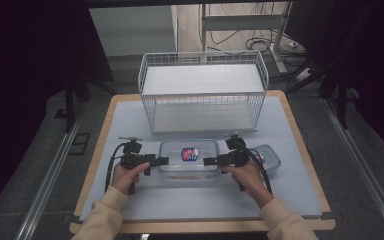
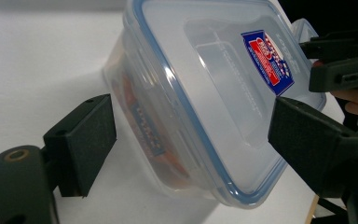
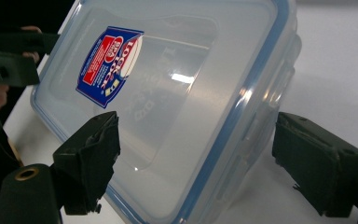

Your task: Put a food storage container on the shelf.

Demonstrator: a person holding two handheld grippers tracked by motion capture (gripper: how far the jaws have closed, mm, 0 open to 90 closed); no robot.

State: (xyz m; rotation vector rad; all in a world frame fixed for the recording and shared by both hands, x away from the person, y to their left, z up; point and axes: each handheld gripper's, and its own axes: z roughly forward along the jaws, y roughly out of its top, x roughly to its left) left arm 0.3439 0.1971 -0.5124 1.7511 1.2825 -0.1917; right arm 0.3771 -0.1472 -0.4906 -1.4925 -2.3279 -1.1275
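Observation:
A clear plastic container (image 1: 189, 159) with a blue-rimmed lid and a red and blue label lies on the white table top. My left gripper (image 1: 162, 161) points at its left end and my right gripper (image 1: 207, 161) at its right end. In the left gripper view the container (image 2: 205, 93) lies tilted, its near end between my left gripper's (image 2: 191, 140) open jaws, with a gap at the left jaw. In the right gripper view the lid (image 3: 177, 93) spans my right gripper's (image 3: 205, 163) open jaws. Orange contents show through the wall.
A white wire basket rack (image 1: 202, 92) stands just behind the container at the table's back. A second, smaller clear container (image 1: 267, 156) sits beside my right hand. Bare table top (image 1: 195, 200) lies in front. The wooden table edge (image 1: 95, 155) runs along the left.

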